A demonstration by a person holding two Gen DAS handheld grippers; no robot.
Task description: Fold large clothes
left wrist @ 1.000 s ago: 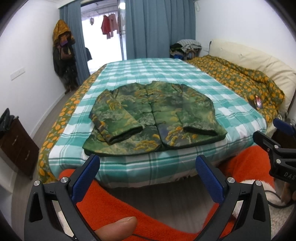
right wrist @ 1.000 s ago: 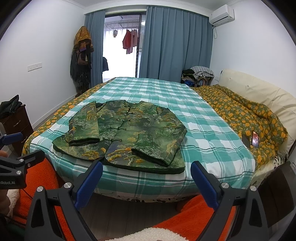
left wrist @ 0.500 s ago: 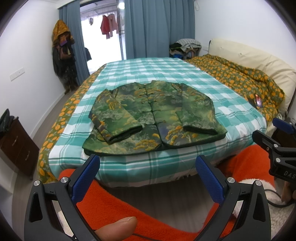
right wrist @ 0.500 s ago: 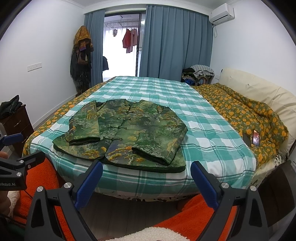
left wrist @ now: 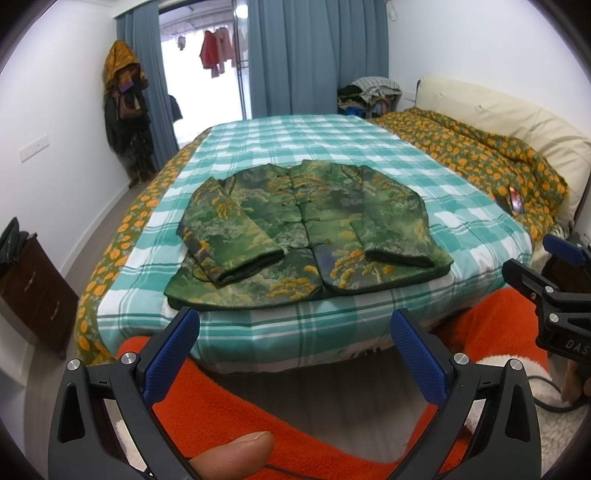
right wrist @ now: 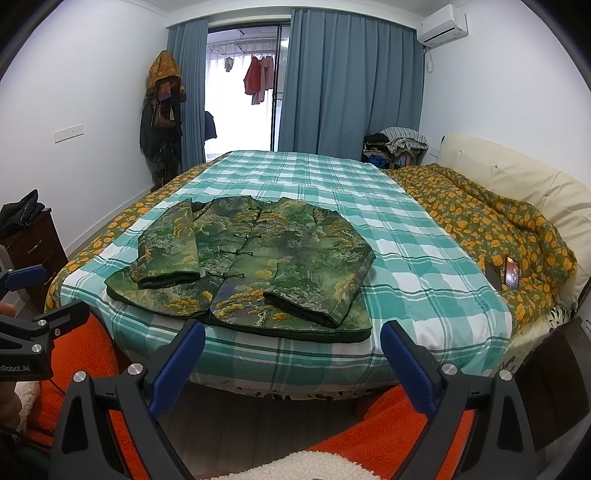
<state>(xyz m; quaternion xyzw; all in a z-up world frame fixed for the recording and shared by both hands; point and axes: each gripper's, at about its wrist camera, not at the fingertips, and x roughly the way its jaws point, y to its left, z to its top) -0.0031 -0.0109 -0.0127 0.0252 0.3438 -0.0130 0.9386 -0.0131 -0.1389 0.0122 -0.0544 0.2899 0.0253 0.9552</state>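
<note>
Jacket [left wrist: 306,236] flat at near edge of bed [left wrist: 332,147], both sleeves folded in. We judge body fold left. Left gripper [left wrist: 295,332], right gripper [right wrist: 291,343]: jaws wide open, empty, short of bed.

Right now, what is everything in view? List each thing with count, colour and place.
jacket: one, green with yellow pattern, flat on bed's near end, sleeves folded in
bed cover: one, teal-white check
quilt: one, green-orange, beside headboard
phone: one, on quilt
curtains: blue, flanking balcony door
dresser: one, dark, left of bed
air conditioner: one, white, high on wall
left tool: open, empty, short of bed
right tool: open, empty, short of bed
</note>
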